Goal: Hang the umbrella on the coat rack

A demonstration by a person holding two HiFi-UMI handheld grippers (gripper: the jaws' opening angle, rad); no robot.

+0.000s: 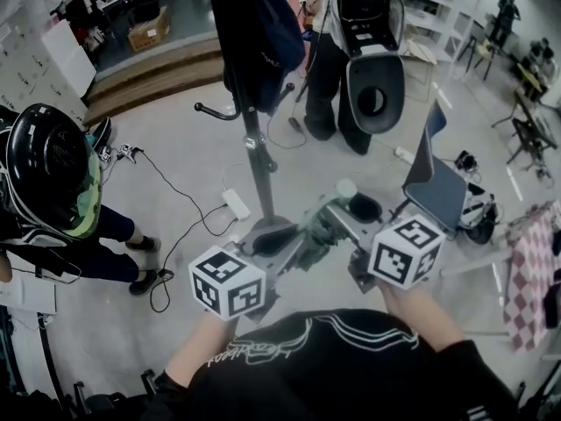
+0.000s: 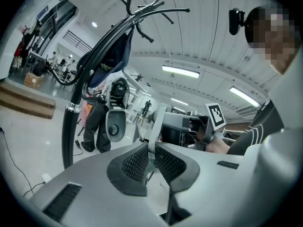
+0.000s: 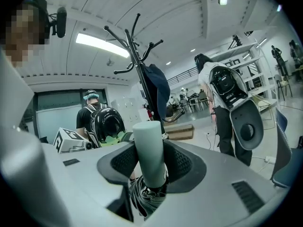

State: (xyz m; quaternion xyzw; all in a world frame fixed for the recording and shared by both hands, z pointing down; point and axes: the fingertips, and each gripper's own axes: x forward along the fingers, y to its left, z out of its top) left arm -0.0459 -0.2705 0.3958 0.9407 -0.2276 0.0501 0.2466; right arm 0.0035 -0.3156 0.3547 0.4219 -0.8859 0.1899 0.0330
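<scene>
The folded umbrella (image 1: 320, 228) is held between both grippers in front of the coat rack (image 1: 258, 160). My right gripper (image 3: 150, 161) is shut on its pale green cylindrical handle (image 3: 148, 148), and the dark folded canopy (image 3: 144, 197) bunches just below the jaws. My left gripper (image 2: 152, 151) is shut on the umbrella's thin grey strap (image 2: 158, 122), which runs up toward the right gripper (image 2: 189, 129). The black rack stands beyond both grippers, its curved hooks (image 2: 142, 8) high up. A dark blue bag (image 2: 111, 56) hangs from one of them.
A crouching person with a black backpack (image 1: 48, 169) is at the left. Another person with a white and black pack (image 1: 372, 60) stands behind the rack. A blue chair (image 1: 434, 182) is at the right. Cables and a power strip (image 1: 237, 203) lie by the rack's foot.
</scene>
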